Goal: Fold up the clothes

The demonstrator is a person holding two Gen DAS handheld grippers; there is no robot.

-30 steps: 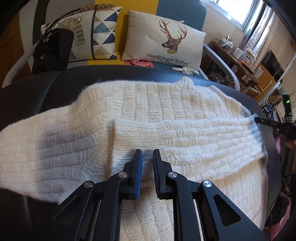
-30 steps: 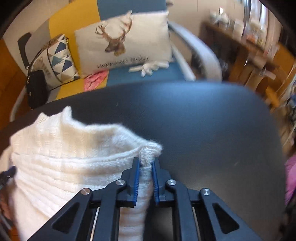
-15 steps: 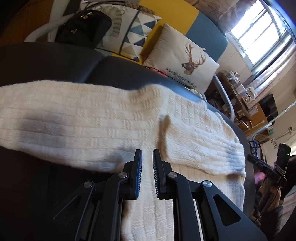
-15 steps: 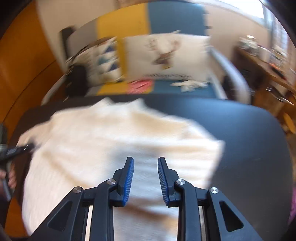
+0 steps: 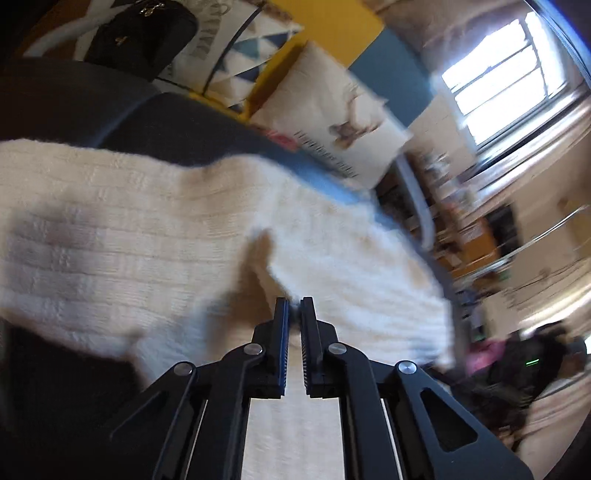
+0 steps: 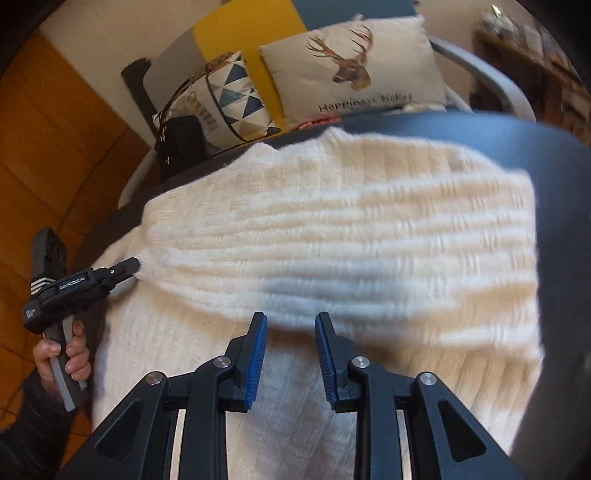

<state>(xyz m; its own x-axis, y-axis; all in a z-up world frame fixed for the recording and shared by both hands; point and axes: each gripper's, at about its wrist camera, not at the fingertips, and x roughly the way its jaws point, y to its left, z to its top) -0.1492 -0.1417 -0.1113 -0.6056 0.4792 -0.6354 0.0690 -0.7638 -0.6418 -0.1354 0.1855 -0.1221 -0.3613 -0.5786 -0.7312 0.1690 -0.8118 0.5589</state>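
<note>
From my left wrist camera, my left gripper (image 5: 294, 306) has its fingers pressed nearly together, with only a narrow slit between the blue pads. A tuft of the white knitted sweater (image 5: 147, 240) sits pinched at the very tips, at the end of a folded sleeve edge that rises into a small peak just ahead of them. The rest of the sweater spreads to the left and ahead over the dark worktop (image 5: 177, 125), and more of it lies under the fingers. The view is blurred, so I cannot make out the knit at the pinch. Beyond the worktop stands a deer cushion (image 5: 332, 122) and a black handbag (image 5: 140, 33).

From my right wrist camera, my right gripper (image 6: 290, 321) has its fingers partly apart, and nothing is between them. They hang above the sweater (image 6: 332, 229), with the near edge of the folded-over sleeve just ahead of the tips and the flat body of the garment below. The sleeve lies across the body from right to left, and its cuff end meets the tips of my left gripper (image 6: 131, 265) at the left, which my hand (image 6: 62, 356) holds by its handle. The sweater covers most of the worktop (image 6: 554, 155).
</note>
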